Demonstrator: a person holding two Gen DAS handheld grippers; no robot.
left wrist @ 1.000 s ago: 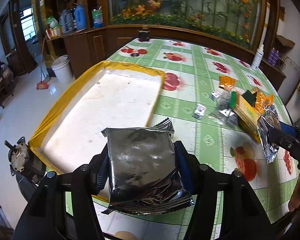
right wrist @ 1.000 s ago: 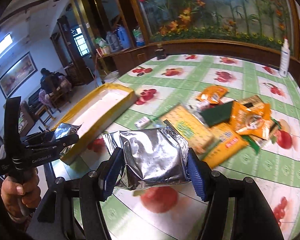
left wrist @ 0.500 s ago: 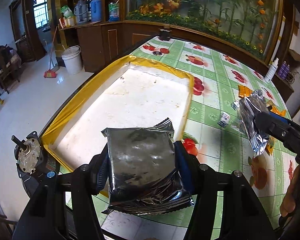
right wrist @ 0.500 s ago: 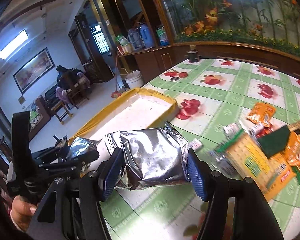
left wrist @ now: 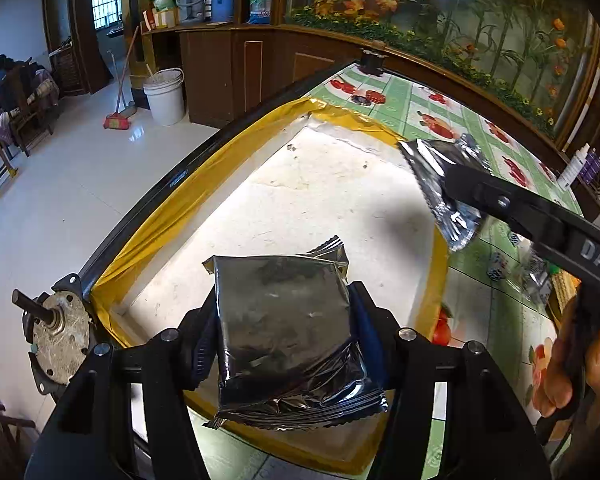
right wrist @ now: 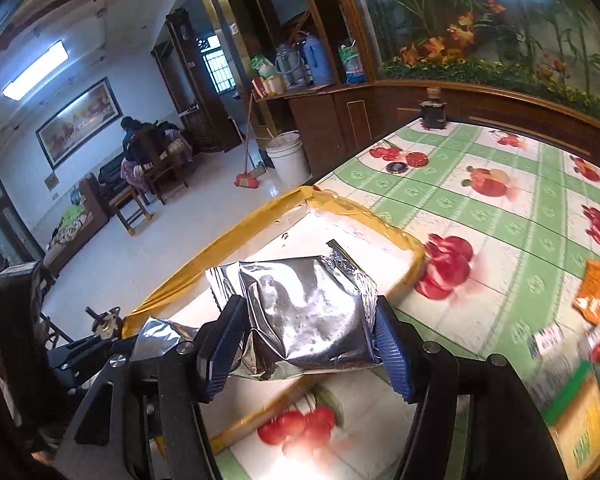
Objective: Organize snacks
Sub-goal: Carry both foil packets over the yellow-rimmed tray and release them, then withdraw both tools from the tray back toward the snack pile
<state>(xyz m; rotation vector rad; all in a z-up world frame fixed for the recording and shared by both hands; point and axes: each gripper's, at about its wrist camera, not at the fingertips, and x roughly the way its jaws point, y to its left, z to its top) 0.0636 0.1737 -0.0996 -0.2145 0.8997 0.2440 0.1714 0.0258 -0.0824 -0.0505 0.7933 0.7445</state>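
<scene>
I hold: left tool (left wrist: 280, 344) clamps foil packet (left wrist: 284, 332) | right tool (right wrist: 308, 344) clamps second foil pouch (right wrist: 304, 312) | light, crinkly, slippery; I grip mid-sides | over yellow-rimmed tray (left wrist: 172, 216), table's left edge

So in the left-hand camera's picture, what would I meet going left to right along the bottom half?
Round metal motor → silver snack packet clamped in the left gripper → yellow tray rim → the person's hand holding the other tool.

Snacks (right wrist: 580, 360) at right wrist view's right edge blurred and cut off, tray (left wrist: 172, 216) floor partly hidden by foil pack (left wrist: 284, 328), pack labels unreadable, seated person (right wrist: 134, 140) too small.
</scene>
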